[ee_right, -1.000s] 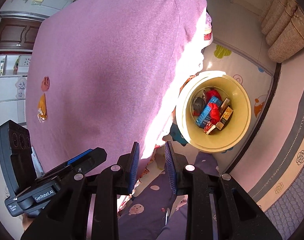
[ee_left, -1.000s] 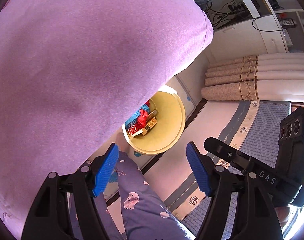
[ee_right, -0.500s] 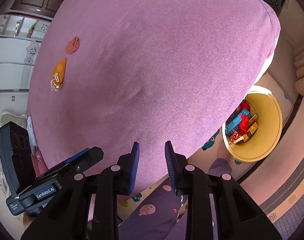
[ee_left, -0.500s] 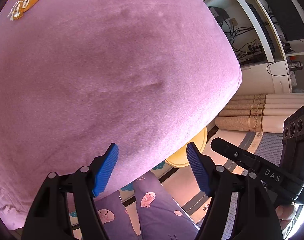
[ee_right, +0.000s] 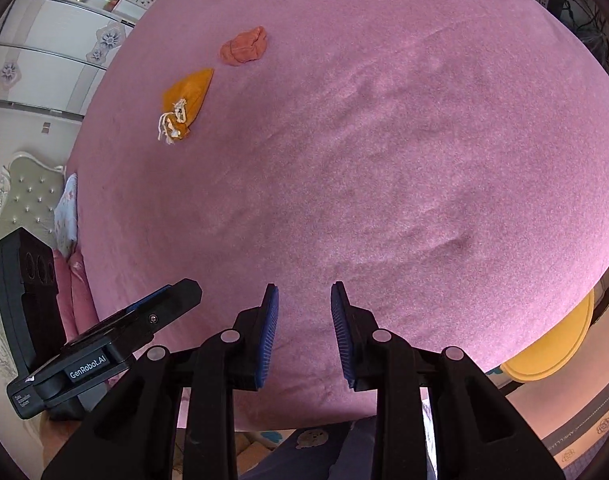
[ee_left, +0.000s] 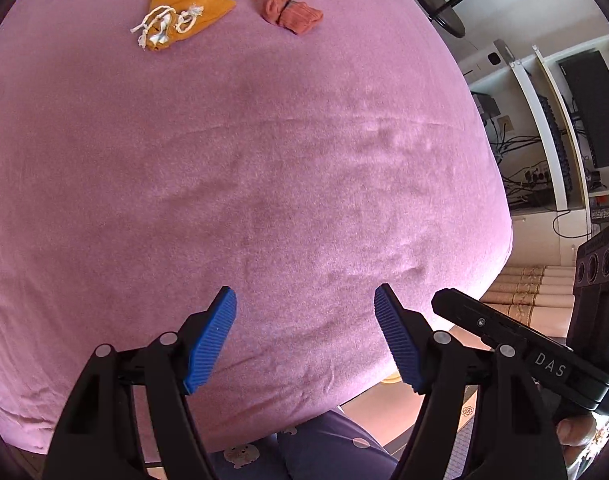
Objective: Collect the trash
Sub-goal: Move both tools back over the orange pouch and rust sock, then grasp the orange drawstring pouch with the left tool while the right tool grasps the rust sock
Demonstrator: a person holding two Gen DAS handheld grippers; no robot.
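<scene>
A bed (ee_left: 264,184) under a pink-purple cover, lightly creased, fills nearly all of both my views. In the left wrist view a white shelving unit (ee_left: 560,128) with a dark monitor and tangled cables stands at the right edge, a black chair base (ee_left: 444,8) at the top, and rolled beige bedding (ee_left: 520,292) lies at the lower right. In the right wrist view white wardrobe doors (ee_right: 44,60) run along the upper left, with a padded headboard (ee_right: 20,196) and pillows at the left edge.

The trash sits far up the bed: an orange drawstring pouch (ee_left: 184,16) (ee_right: 186,100) with white cord, and just beside it, apart, a crumpled salmon-pink piece (ee_left: 292,14) (ee_right: 244,46). A yellow bin (ee_right: 552,344) pokes out past the bed's edge at the lower right of the right view.

My left gripper (ee_left: 304,336) hangs released over bare cover, jaws wide, nothing between them. My right gripper (ee_right: 304,332) is narrower but also released, its jaws just having eased apart, nothing between them. Purple patterned trouser legs (ee_left: 312,452) show at the bottom.
</scene>
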